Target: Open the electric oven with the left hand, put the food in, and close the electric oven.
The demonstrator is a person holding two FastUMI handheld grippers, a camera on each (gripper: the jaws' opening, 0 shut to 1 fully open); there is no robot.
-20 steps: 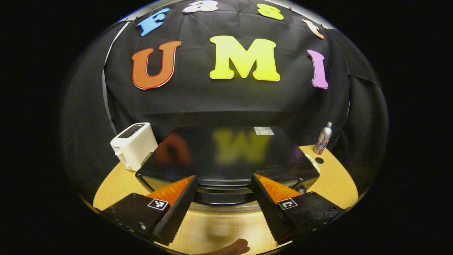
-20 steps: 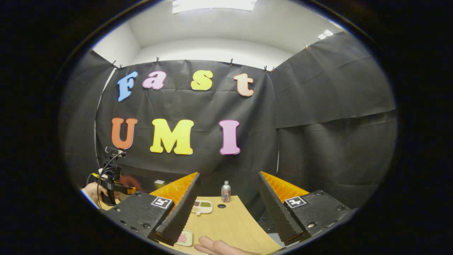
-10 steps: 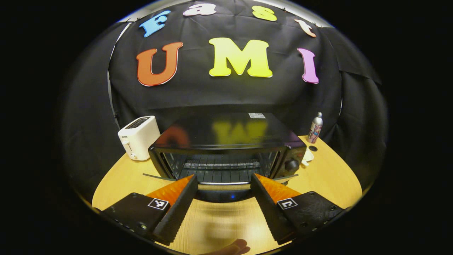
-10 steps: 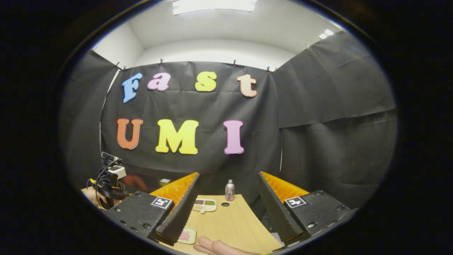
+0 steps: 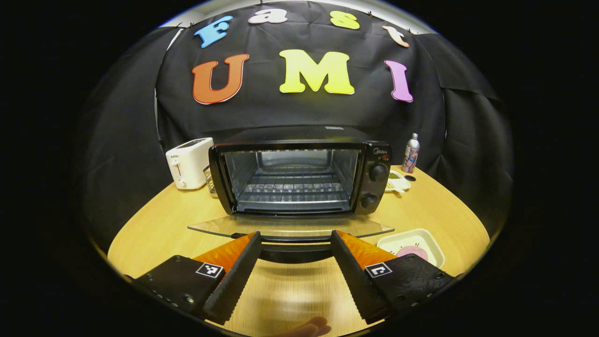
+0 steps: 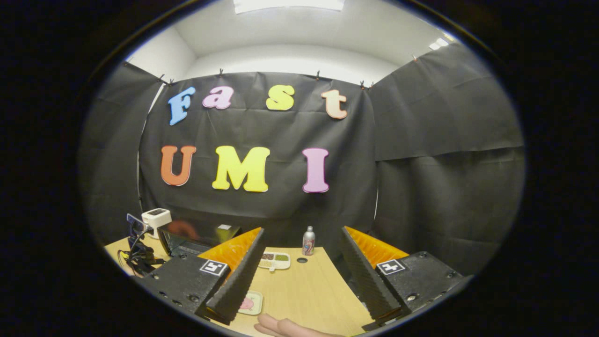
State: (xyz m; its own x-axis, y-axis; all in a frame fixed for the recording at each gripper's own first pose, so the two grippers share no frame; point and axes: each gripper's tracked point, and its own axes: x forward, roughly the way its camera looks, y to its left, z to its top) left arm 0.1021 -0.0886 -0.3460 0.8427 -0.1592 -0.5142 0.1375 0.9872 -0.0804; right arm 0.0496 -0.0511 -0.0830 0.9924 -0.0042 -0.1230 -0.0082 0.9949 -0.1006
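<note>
The black electric oven [image 5: 299,140] stands mid-table with its glass door [image 5: 290,227] folded down flat, baring the wire rack [image 5: 292,189] inside. My left gripper [image 5: 295,234] is open at the door's front edge; the dark door handle [image 5: 292,251] lies between its fingers, neither pressing on it. The food, a pink piece on a small white tray [image 5: 428,238], sits right of the door. My right gripper [image 6: 302,229] hovers open and empty above the table's right part, with that tray [image 6: 250,302] low to its left and the oven [image 6: 196,236] farther left.
A white toaster [image 5: 189,161] stands left of the oven. A compartment dish [image 5: 397,180] and a slim bottle [image 5: 411,153] sit behind the oven's right side, seen again as dish [image 6: 274,260] and bottle [image 6: 308,241]. The round wooden table [image 5: 435,206] ends at black cloth.
The oven door has swung down from almost shut to flat. My left gripper sank and drew back with the handle. The right gripper shifted only slightly.
</note>
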